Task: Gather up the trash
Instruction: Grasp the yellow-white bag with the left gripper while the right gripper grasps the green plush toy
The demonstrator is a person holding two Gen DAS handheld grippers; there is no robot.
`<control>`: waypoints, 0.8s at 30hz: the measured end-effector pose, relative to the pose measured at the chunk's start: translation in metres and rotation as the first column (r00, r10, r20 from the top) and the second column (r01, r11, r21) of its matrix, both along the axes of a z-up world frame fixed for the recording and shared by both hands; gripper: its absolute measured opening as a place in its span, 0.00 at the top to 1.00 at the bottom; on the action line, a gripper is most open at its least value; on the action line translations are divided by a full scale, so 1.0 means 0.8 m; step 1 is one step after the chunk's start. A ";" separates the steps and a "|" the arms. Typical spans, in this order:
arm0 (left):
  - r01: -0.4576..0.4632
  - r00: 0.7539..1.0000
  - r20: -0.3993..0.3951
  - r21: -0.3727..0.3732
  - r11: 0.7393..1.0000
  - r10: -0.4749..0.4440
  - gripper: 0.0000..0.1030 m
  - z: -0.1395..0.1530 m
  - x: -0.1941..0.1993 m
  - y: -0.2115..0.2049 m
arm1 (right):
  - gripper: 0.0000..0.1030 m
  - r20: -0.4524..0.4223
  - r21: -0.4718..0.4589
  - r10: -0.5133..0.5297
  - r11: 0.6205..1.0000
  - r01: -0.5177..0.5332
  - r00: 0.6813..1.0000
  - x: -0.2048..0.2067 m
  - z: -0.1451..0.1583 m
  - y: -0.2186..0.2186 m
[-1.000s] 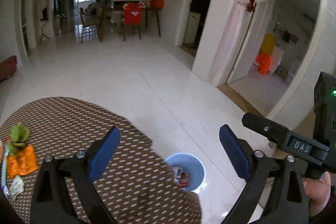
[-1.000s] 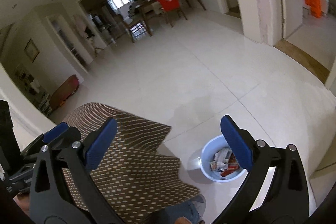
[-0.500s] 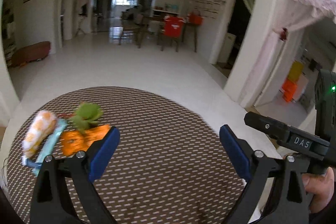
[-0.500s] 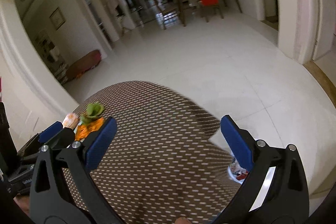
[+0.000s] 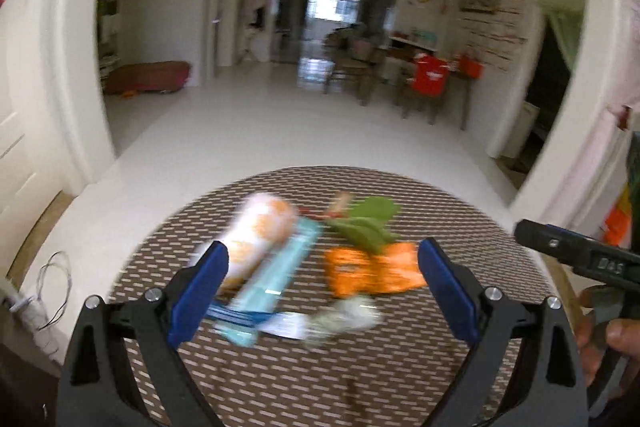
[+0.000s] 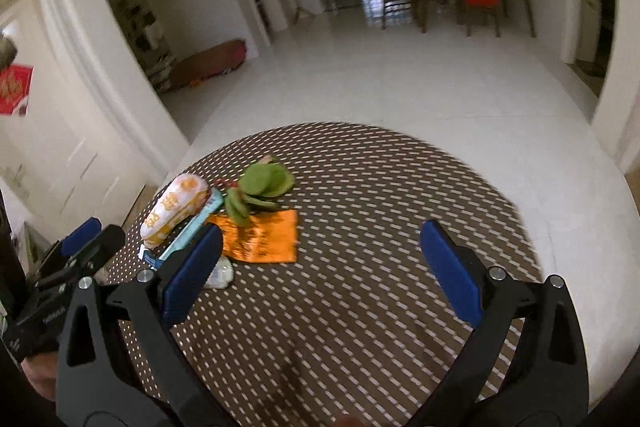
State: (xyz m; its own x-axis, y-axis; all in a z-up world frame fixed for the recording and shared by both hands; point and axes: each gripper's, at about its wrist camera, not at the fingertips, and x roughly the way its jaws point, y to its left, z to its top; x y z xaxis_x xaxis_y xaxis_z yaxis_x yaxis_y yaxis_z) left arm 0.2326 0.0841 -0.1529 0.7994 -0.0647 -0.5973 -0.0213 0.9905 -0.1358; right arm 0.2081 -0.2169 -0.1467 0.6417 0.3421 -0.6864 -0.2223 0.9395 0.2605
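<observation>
Nearby, litter (image 6: 256, 235) on table (image 6: 380, 207).

Orange wrapper (image 6: 260, 237), green leaves (image 6: 260, 187), clustered wrappers on table.

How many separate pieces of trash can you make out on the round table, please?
6 visible, all clustered at the table's left: white-orange packet, teal wrapper, green leaves, orange foil, crumpled white scrap, small red bit. More may hide underneath.
</observation>
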 end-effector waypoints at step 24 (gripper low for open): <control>0.011 0.989 -0.144 -0.002 1.000 -0.012 0.66 -0.054 0.097 0.055 | 0.88 -0.059 0.010 0.123 0.992 -0.123 0.991 0.079 -0.031 0.068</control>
